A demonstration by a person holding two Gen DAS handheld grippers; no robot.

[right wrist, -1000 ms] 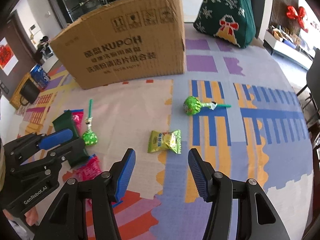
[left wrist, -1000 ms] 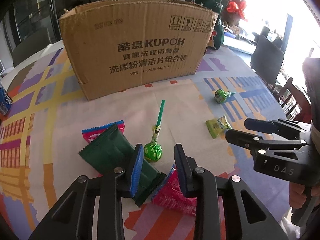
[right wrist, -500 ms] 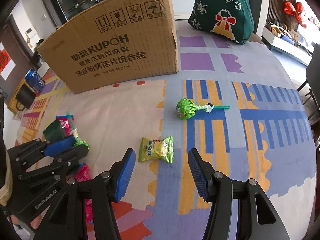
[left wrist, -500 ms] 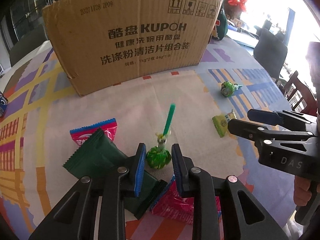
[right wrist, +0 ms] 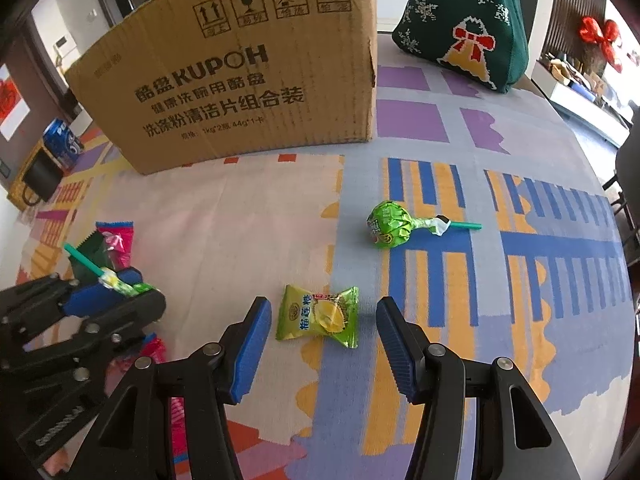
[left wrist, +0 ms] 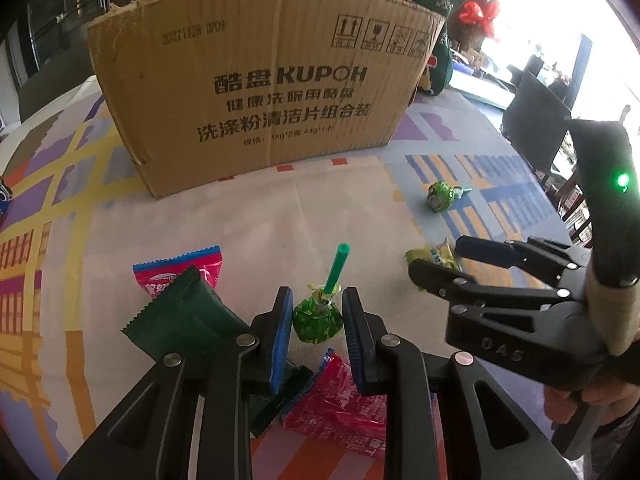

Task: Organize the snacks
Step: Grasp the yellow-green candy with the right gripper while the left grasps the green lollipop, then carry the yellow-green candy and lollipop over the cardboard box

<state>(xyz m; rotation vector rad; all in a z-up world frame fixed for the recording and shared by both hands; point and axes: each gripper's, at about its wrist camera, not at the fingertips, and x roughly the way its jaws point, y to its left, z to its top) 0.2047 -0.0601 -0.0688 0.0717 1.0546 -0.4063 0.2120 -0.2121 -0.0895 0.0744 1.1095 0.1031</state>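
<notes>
Left gripper (left wrist: pixel 316 326), earlier apart over the lollipop (left wrist: pixel 317 320), now clamps it; right gripper (right wrist: pixel 322 334) apart around candy (right wrist: pixel 320 316).

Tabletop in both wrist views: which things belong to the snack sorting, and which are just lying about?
Job:
- green lollipop between the left gripper pads
- yellow-green candy between the open right gripper pads
- second lollipop
- pink packets
- dark green packet
- cardboard box, probably the bin

Lying about:
- knitted green bag
- blue can
- black mug
</notes>
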